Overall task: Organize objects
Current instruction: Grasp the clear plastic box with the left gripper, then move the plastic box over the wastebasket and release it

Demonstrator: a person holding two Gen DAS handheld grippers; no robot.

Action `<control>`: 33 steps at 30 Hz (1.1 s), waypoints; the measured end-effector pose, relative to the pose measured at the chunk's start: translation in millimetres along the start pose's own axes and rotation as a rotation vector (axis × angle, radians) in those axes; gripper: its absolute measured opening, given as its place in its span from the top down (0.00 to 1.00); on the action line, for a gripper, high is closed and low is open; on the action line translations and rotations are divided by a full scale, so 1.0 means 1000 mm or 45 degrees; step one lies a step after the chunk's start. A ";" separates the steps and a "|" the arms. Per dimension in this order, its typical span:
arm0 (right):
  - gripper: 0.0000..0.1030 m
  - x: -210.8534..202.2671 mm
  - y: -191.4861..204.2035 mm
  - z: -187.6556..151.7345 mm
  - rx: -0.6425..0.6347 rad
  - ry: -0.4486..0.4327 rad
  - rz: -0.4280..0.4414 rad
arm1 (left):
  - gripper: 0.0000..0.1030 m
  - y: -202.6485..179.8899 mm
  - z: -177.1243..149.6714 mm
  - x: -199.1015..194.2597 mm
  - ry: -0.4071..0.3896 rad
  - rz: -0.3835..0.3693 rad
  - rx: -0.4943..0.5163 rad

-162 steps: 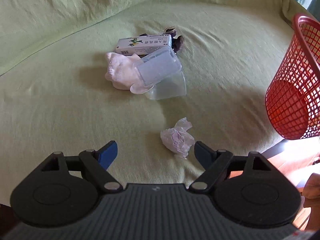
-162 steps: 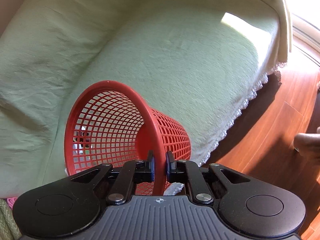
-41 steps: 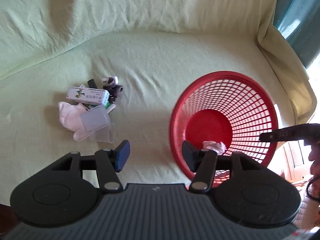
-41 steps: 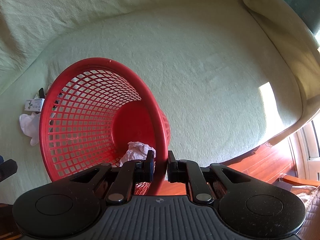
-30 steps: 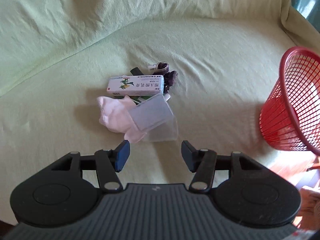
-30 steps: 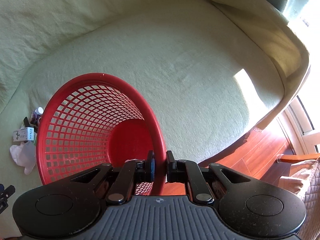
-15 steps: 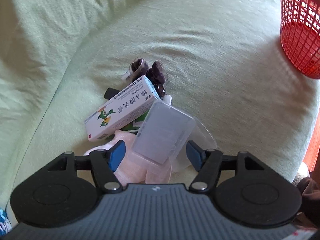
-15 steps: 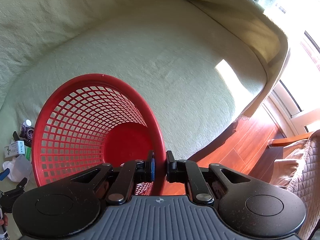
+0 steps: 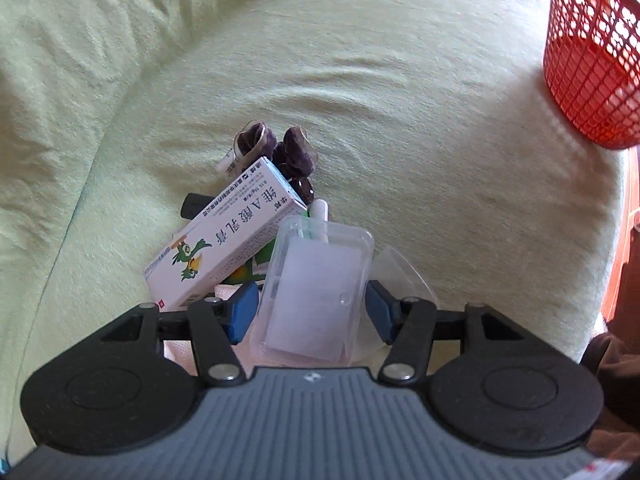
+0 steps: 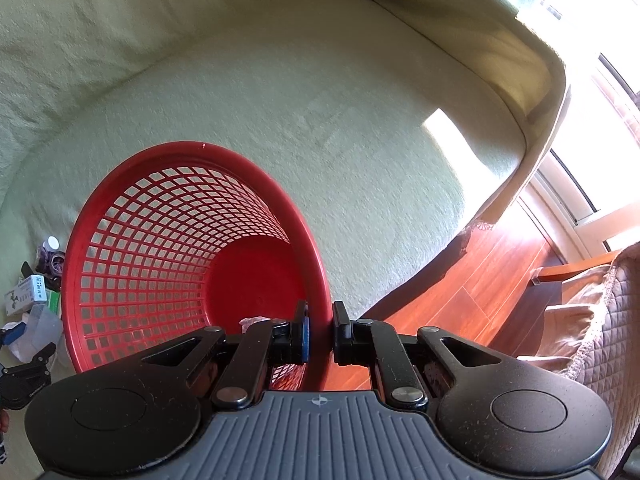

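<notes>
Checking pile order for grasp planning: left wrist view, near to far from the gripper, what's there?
left gripper → clear plastic case → white medicine box → dark purple wrappers → red basket, far right.

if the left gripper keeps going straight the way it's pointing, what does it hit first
Most likely the clear plastic box, which already sits between the open left gripper fingers. Past it lie the white medicine carton and the dark purple items, though depth is hard to judge in the fisheye.
</notes>
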State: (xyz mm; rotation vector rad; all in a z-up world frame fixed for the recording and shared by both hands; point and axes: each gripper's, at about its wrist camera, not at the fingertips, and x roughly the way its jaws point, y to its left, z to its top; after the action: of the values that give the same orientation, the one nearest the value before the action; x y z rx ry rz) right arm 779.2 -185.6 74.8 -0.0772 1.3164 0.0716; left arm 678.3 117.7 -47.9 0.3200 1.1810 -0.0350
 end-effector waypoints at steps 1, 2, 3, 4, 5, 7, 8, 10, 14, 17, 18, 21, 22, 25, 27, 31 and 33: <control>0.93 0.000 0.000 -0.001 0.002 -0.001 0.000 | 0.48 0.003 0.001 -0.003 0.006 -0.009 -0.045; 0.93 0.000 0.000 -0.001 0.003 -0.002 0.000 | 0.48 0.007 0.002 -0.007 0.007 -0.019 -0.090; 0.93 0.000 -0.001 -0.002 0.008 -0.002 0.002 | 0.48 0.010 0.003 -0.011 0.009 -0.029 -0.138; 0.93 0.000 -0.001 -0.002 0.010 -0.004 0.004 | 0.48 0.014 0.003 -0.017 0.007 -0.041 -0.195; 0.93 -0.001 -0.001 -0.003 0.010 -0.006 0.005 | 0.48 0.017 0.003 -0.023 0.007 -0.053 -0.243; 0.93 -0.001 0.000 -0.003 0.011 -0.011 0.011 | 0.48 0.021 0.004 -0.036 0.004 -0.063 -0.320; 0.93 -0.001 0.000 -0.004 0.010 -0.013 0.013 | 0.48 0.023 0.005 -0.045 0.000 -0.067 -0.359; 0.93 -0.002 0.001 -0.004 0.007 -0.012 0.019 | 0.48 0.023 0.008 -0.063 -0.006 -0.064 -0.403; 0.93 -0.002 0.005 -0.003 -0.029 -0.016 0.016 | 0.48 0.018 0.022 -0.105 -0.033 -0.057 -0.478; 0.93 -0.001 0.005 -0.003 -0.055 -0.016 0.016 | 0.48 0.009 0.036 -0.133 -0.049 -0.052 -0.525; 0.93 0.000 0.004 -0.003 -0.064 -0.018 0.017 | 0.48 0.005 0.040 -0.141 -0.057 -0.055 -0.543; 0.93 0.007 -0.002 -0.003 -0.092 -0.007 0.016 | 0.48 -0.011 0.056 -0.165 -0.082 -0.084 -0.594; 0.93 0.009 -0.005 -0.003 -0.101 0.001 0.014 | 0.48 -0.017 0.062 -0.172 -0.091 -0.093 -0.602; 0.93 0.016 -0.012 -0.002 -0.116 0.033 0.029 | 0.48 -0.038 0.081 -0.189 -0.121 -0.107 -0.616; 0.93 0.018 -0.018 -0.001 -0.107 0.059 0.057 | 0.48 -0.050 0.092 -0.195 -0.128 -0.117 -0.630; 0.93 0.022 -0.028 0.001 -0.074 0.103 0.114 | 0.48 -0.078 0.111 -0.204 -0.145 -0.147 -0.612; 0.93 0.022 -0.030 0.003 -0.073 0.114 0.134 | 0.48 -0.090 0.119 -0.205 -0.143 -0.150 -0.598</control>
State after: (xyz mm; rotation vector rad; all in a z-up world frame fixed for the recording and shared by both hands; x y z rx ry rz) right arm 790.4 -215.3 54.2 -0.0605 1.4075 0.1974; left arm 689.6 -28.4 158.7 -0.1638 1.0594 0.1194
